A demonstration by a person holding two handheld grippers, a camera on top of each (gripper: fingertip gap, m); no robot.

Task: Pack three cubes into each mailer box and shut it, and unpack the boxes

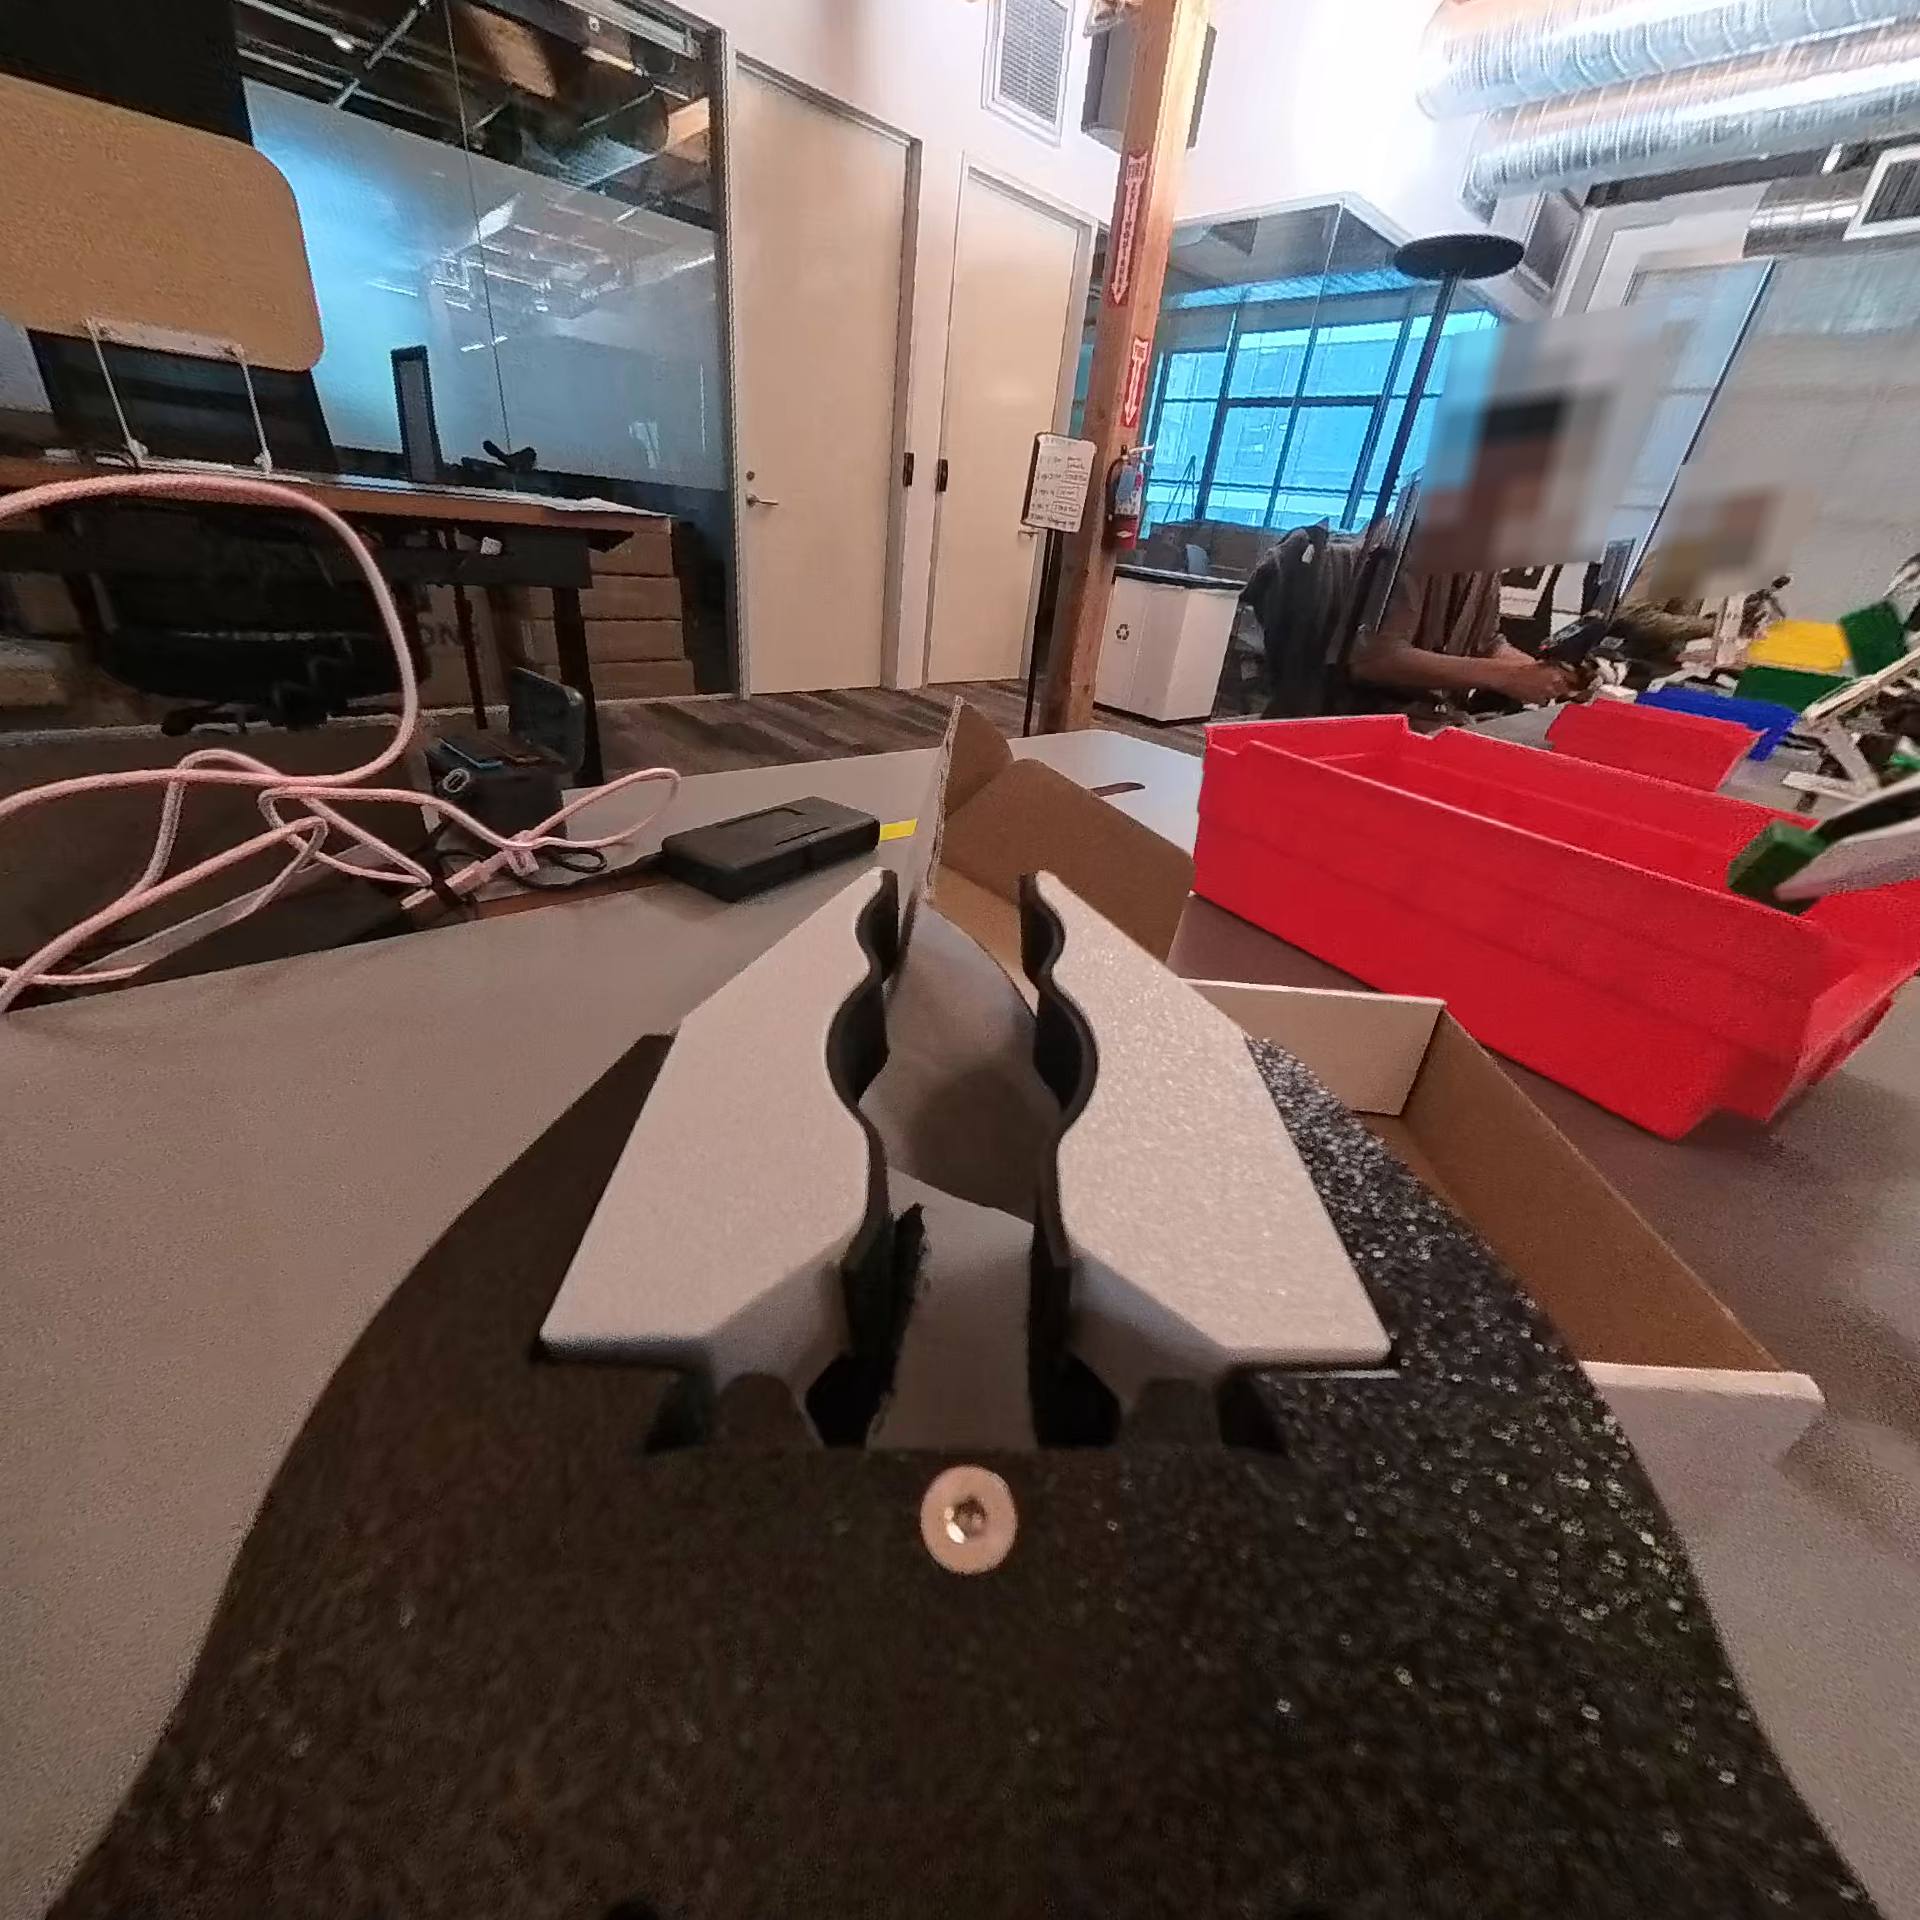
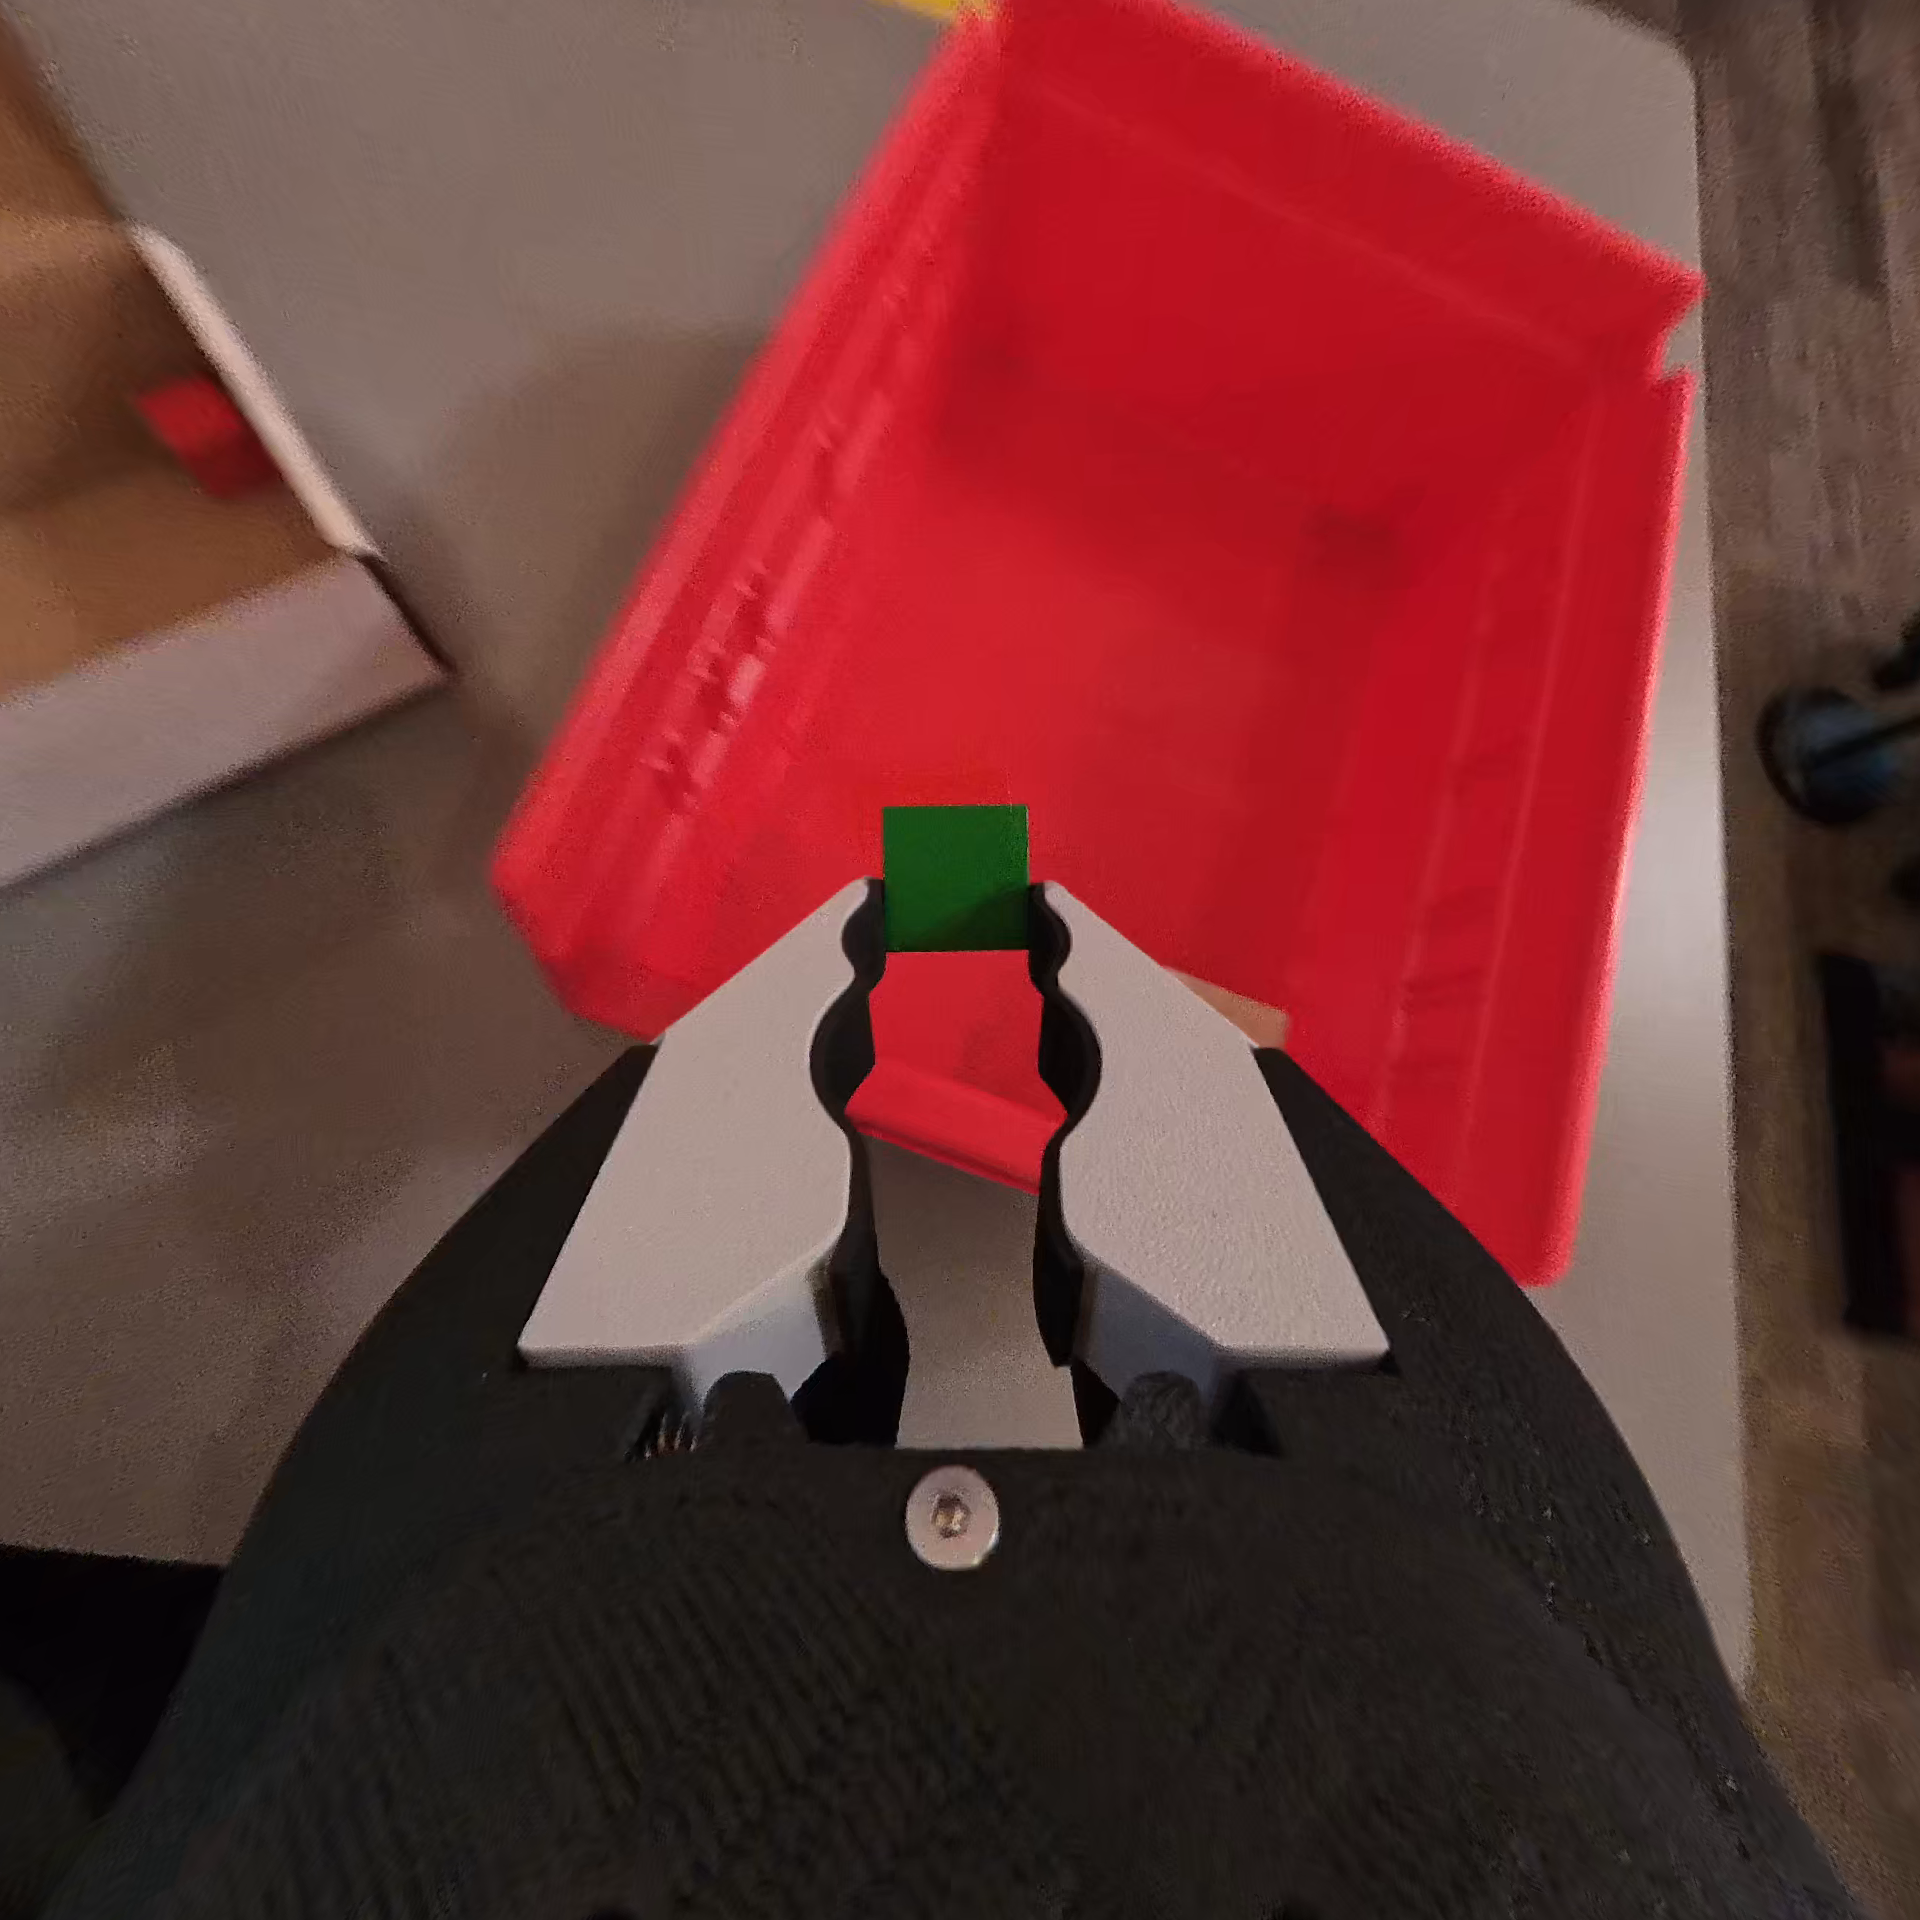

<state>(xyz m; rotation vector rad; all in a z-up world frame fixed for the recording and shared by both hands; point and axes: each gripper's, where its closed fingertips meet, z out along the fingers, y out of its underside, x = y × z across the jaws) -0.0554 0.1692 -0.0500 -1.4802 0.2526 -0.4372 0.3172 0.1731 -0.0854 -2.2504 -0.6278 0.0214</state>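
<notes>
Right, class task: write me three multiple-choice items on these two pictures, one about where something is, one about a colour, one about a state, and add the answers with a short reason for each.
1. Where is the red cube?
A. In the open mailer box
B. In the red bin
C. On the bare table

2. What colour is the cube in the right hand-held gripper?
A. Blue
B. Green
C. Yellow

3. What state is the red bin in, as the right wrist view shows it?
A. Full of cubes
B. Closed with a lid
C. Open, no cubes showing inside

Answers:
1 A: it lies on the box's brown floor, beside the white wall.
2 B: the green cube sits between the fingertips, both pads against its sides.
3 C: only its bare red floor shows.
</notes>
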